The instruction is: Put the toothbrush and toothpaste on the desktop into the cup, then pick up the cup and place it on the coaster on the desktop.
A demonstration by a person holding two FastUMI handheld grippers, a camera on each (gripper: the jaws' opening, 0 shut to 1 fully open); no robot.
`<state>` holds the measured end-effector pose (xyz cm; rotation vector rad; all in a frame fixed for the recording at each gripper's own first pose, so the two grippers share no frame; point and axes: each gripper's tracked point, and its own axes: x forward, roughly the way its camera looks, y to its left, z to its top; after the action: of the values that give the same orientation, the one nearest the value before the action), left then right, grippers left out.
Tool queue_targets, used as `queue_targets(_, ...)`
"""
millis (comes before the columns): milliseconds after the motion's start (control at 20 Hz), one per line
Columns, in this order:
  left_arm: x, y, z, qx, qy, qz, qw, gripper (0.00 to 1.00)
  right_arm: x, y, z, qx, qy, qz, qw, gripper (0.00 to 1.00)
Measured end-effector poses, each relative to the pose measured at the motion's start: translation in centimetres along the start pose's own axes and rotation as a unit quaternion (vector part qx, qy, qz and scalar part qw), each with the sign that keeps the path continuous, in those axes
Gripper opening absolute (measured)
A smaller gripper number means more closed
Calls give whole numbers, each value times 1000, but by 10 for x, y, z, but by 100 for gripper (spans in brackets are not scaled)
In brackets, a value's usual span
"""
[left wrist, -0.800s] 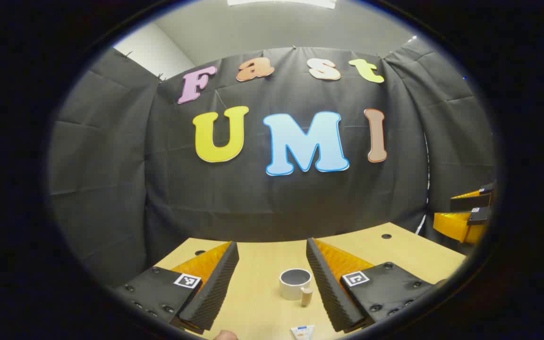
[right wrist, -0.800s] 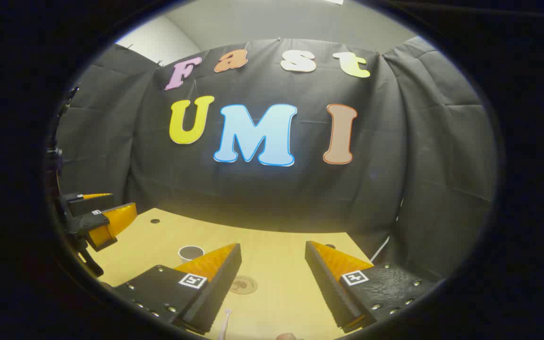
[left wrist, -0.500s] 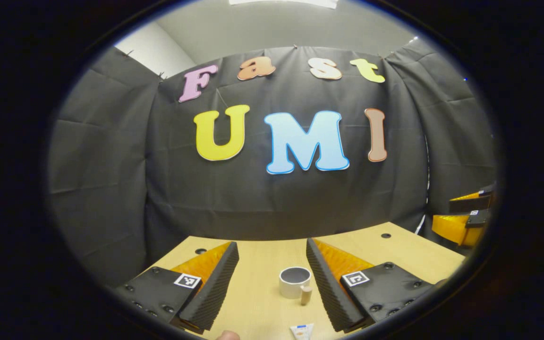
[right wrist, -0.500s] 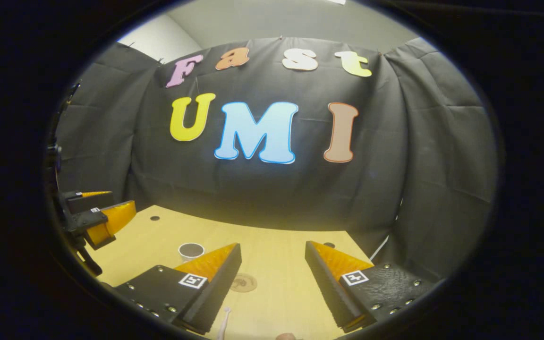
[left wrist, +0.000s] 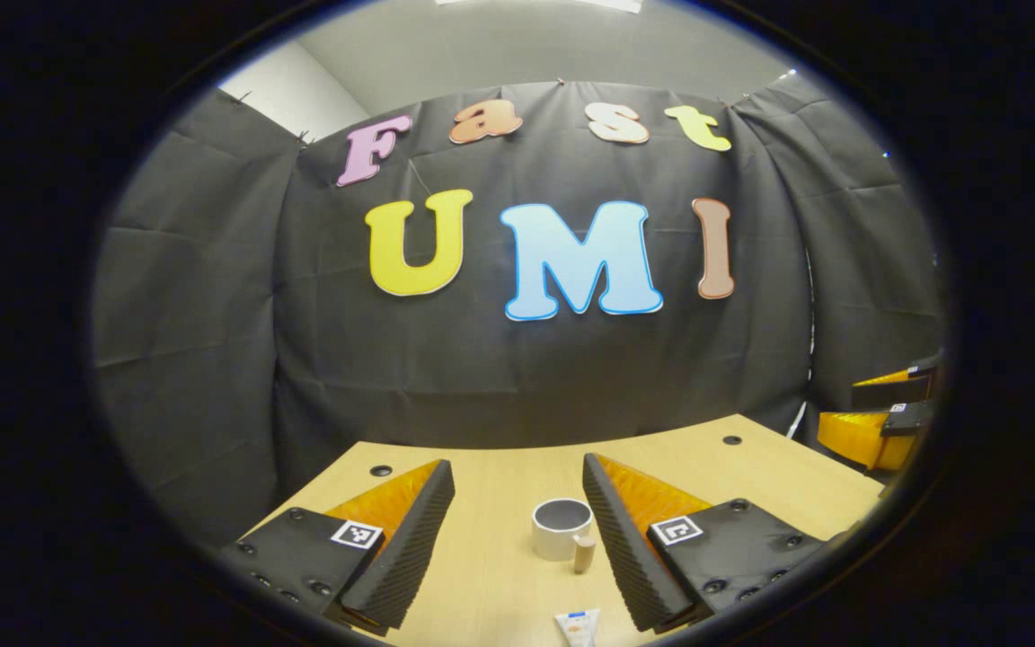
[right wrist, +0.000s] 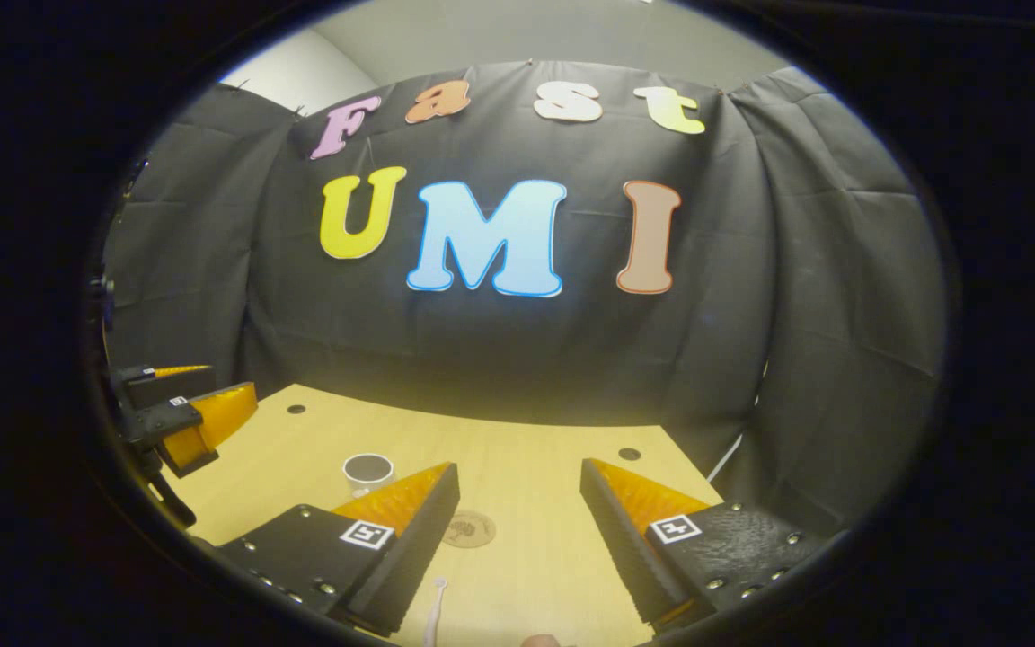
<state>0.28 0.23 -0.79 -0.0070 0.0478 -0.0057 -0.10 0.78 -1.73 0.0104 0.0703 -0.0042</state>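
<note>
A white cup [left wrist: 561, 528] with a wooden handle stands upright on the wooden desktop [left wrist: 499, 575], between and beyond the fingers of my open left gripper [left wrist: 517, 494]. A toothpaste tube [left wrist: 577, 625] lies nearer, at the bottom of the left gripper view. In the right gripper view the cup [right wrist: 367, 471] sits left of my open right gripper [right wrist: 519, 494]. A round brown coaster [right wrist: 469, 528] lies flat between its fingers, and a toothbrush [right wrist: 434, 611] lies closer, near the left finger. Both grippers hover above the desk, holding nothing.
The other gripper [left wrist: 877, 413] hangs at the right edge of the left gripper view, and at the left edge [right wrist: 181, 409] of the right gripper view. Small round holes [left wrist: 732, 440] mark the desktop's far corners. Black cloth walls close behind the desk.
Both views have tilted down slightly: the wall has slid up, more desktop shows, and the toothpaste and toothbrush sit further into view. Both grippers stay open.
</note>
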Motion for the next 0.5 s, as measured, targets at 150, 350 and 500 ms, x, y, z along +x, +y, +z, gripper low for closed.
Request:
queue_targets(150,-2,-1,0,1,3,-4,1000,92,0,4,-3,1,6,3,1000,86)
queue_targets(350,0,-5,-7,9,22,-16,1000,92,4,9,-14,4,28,10,1000,86)
queue_targets(500,5,-9,-22,-7,50,-29,998,92,7,20,-31,15,59,29,998,88)
